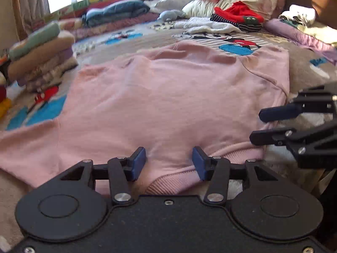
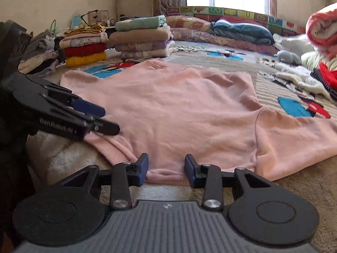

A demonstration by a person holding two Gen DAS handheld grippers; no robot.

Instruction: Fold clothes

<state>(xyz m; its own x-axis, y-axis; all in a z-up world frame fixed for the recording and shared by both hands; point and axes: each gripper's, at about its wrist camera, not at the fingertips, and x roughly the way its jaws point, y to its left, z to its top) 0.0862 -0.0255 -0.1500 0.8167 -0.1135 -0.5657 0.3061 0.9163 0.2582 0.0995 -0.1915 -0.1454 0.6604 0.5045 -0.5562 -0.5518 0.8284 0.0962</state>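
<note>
A pink sweatshirt (image 1: 168, 94) (image 2: 168, 109) lies spread flat on the bed, its ribbed hem (image 1: 168, 181) toward me and a sleeve out to each side. My left gripper (image 1: 169, 163) sits low at the hem, jaws apart, and the cloth between the blue pads (image 1: 139, 164) is not pinched. My right gripper (image 2: 166, 170) is at the hem further along, also open over the fabric. Each gripper shows in the other's view: the right gripper (image 1: 257, 125) at the sweatshirt's right corner, the left gripper (image 2: 110, 120) at its left corner.
Two stacks of folded clothes (image 2: 143, 40) (image 2: 84, 48) stand at the far left of the bed; one stack (image 1: 40, 57) also shows in the left wrist view. A pile of unfolded garments (image 1: 231, 19) (image 2: 305, 73) lies far right. A cartoon-print blanket (image 1: 231, 42) covers the bed.
</note>
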